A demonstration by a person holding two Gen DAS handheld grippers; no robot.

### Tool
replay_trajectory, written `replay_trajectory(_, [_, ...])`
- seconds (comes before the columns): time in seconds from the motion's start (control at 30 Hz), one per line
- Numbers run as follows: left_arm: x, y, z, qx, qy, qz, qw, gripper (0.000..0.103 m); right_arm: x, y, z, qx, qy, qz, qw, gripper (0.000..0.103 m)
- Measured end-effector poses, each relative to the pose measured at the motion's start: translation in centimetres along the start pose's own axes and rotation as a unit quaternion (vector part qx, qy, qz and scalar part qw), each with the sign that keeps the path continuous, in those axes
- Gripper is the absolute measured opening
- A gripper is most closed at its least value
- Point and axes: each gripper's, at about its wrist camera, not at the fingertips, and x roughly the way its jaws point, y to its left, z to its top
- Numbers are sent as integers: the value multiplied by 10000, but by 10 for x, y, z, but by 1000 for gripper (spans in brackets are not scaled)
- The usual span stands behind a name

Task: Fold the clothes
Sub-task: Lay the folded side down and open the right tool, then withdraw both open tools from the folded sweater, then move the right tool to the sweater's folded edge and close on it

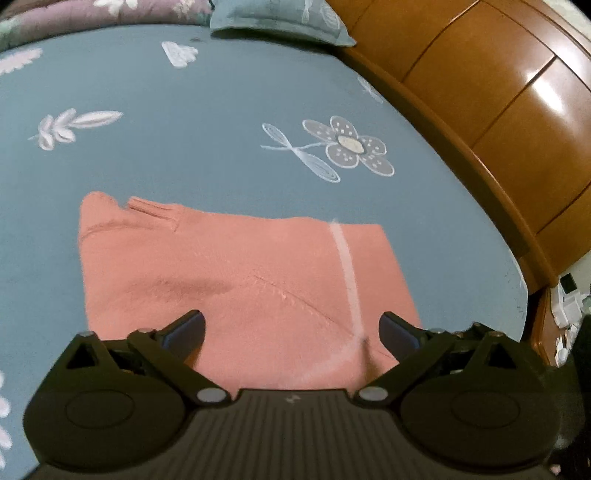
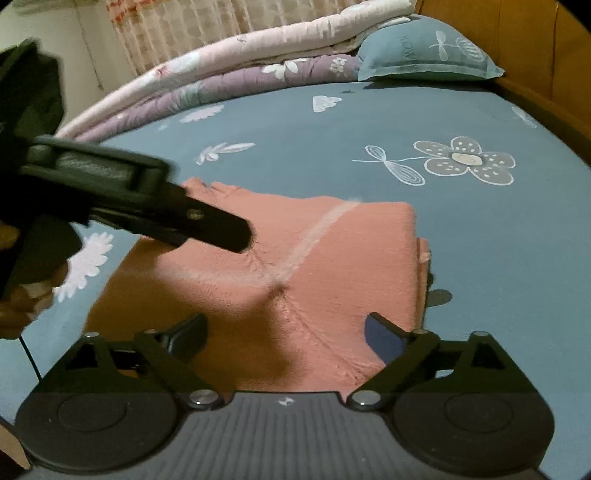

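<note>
A salmon-pink garment (image 1: 236,273) lies folded flat in a rough rectangle on the blue flowered bed sheet (image 1: 184,147). A pale stripe (image 1: 347,269) runs across it. My left gripper (image 1: 293,326) hovers open over the garment's near edge, with only cloth below the gap between its fingers. In the right wrist view the same garment (image 2: 332,258) shows a stacked folded edge on its right side. My right gripper (image 2: 286,326) stands open above its near part and holds nothing. The left gripper's black finger (image 2: 221,225) reaches in over the garment's far left corner.
A wooden headboard (image 1: 498,110) curves along the right of the bed. A blue pillow (image 2: 424,51) and folded quilts (image 2: 221,74) lie at the far end, before a curtain (image 2: 221,18). A person's hand (image 2: 22,295) shows at the left edge. White items (image 1: 569,295) sit beyond the bed corner.
</note>
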Motion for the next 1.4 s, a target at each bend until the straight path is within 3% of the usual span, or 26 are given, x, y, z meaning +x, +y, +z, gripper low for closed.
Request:
replay_trajectory(0.17, [-3,-5,15,189,72,-184,9996,101,-1,1,-5,343,-210,-143,9991,99])
replay_trajectory(0.33, [-6,-15,18,724,105,-521,9960,102,1,3,-5,695,-350,-282,9966,103])
replay_trajectory(0.43, [3,-9,18,865,383,-339,9949,101,1,11,-3,791,-375,-525,9948,103])
replay_trajectory(0.6, [-43,13,14,1195,-85,-398,9920,102,-19,24,-1,997,-475,-864,9901,103])
replay_trajectory(0.77, [-79,49,3,1236,-328,-27,9918,102,-36,33,-5,1279,-529,-1090,9843,103])
replay_trajectory(1.03, [-92,101,-21,1101,-22,463,9928,102,-38,56,-3,1286,-469,-1224,9830,103])
replay_trajectory(1.4, [-101,103,-36,1051,-37,457,9934,102,-16,58,-3,1325,-60,-1371,9816,103])
